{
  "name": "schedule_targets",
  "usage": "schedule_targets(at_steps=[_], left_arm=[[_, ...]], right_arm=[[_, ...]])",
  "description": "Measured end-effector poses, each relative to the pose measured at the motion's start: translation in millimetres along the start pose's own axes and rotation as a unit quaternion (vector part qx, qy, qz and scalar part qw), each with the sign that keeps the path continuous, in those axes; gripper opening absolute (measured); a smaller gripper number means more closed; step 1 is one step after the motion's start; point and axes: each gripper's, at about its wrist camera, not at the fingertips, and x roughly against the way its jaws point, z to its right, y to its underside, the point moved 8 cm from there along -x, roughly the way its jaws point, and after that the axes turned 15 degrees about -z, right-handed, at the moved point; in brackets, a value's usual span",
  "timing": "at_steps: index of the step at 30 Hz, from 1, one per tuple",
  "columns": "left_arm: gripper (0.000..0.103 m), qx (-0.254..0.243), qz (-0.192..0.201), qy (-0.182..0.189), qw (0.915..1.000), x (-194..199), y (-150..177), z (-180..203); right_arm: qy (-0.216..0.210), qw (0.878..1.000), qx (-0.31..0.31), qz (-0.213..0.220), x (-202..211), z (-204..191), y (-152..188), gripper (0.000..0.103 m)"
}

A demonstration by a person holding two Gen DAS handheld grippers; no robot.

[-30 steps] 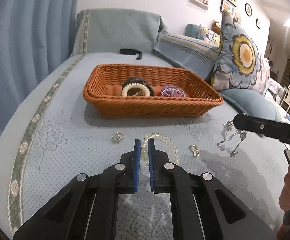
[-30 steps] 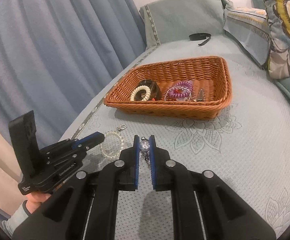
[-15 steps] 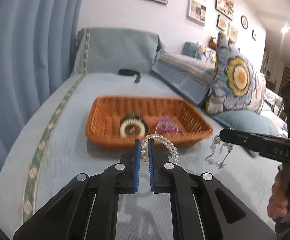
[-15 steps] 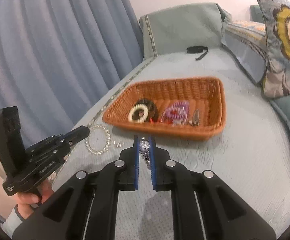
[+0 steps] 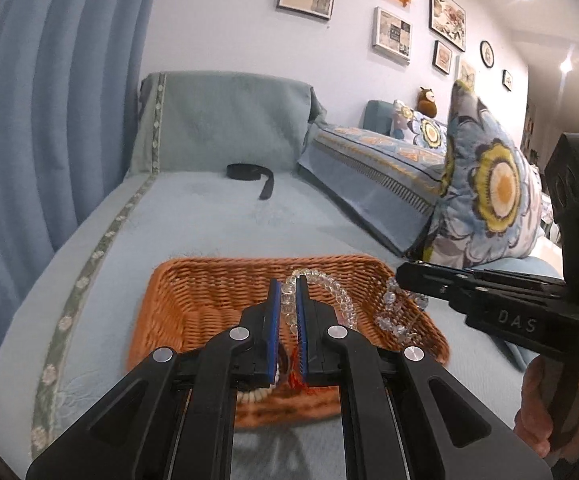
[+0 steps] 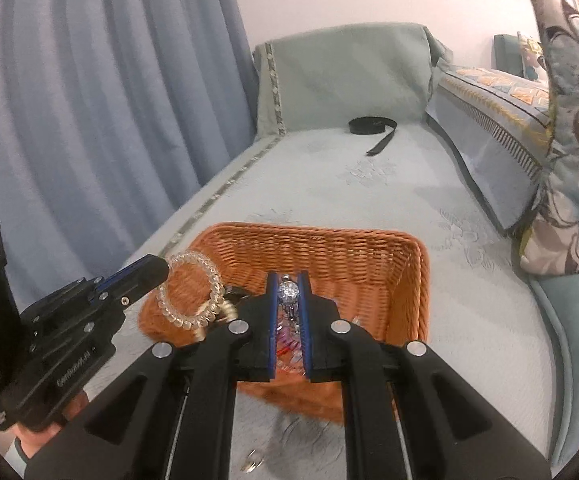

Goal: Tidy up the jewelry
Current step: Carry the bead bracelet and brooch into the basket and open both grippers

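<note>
An orange wicker basket (image 5: 193,292) (image 6: 369,256) sits on the pale blue sofa seat. My left gripper (image 5: 288,284) is shut on a clear beaded bracelet (image 5: 339,296) and holds it above the basket; the bracelet (image 6: 187,292) hangs as a ring in the right wrist view, where the left gripper (image 6: 157,270) shows too. My right gripper (image 6: 288,280) is shut on a sparkly crystal jewelry piece (image 6: 288,291), also above the basket; it dangles from the right gripper (image 5: 403,276) as the crystal piece (image 5: 395,312) in the left wrist view. Other jewelry lies inside the basket, mostly hidden by the fingers.
A black strap (image 5: 251,174) (image 6: 373,128) lies at the far end of the seat. Floral cushions (image 5: 485,188) (image 6: 569,140) stand at the right. Blue curtains (image 6: 89,100) hang at the left. A small metal piece (image 6: 251,462) lies on the seat near me.
Both grippers have lifted their pieces off the seat and carried them forward over the basket. The basket now sits right under the fingertips.
</note>
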Motion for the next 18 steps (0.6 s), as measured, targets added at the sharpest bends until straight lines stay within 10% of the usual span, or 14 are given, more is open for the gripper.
schedule_targets(at_steps=[18], left_arm=[[0.006,-0.009,-0.043,0.008,0.999,-57,23,-2]], right_arm=[[0.03,0.993,-0.044,-0.101,-67,32,22,0.015]])
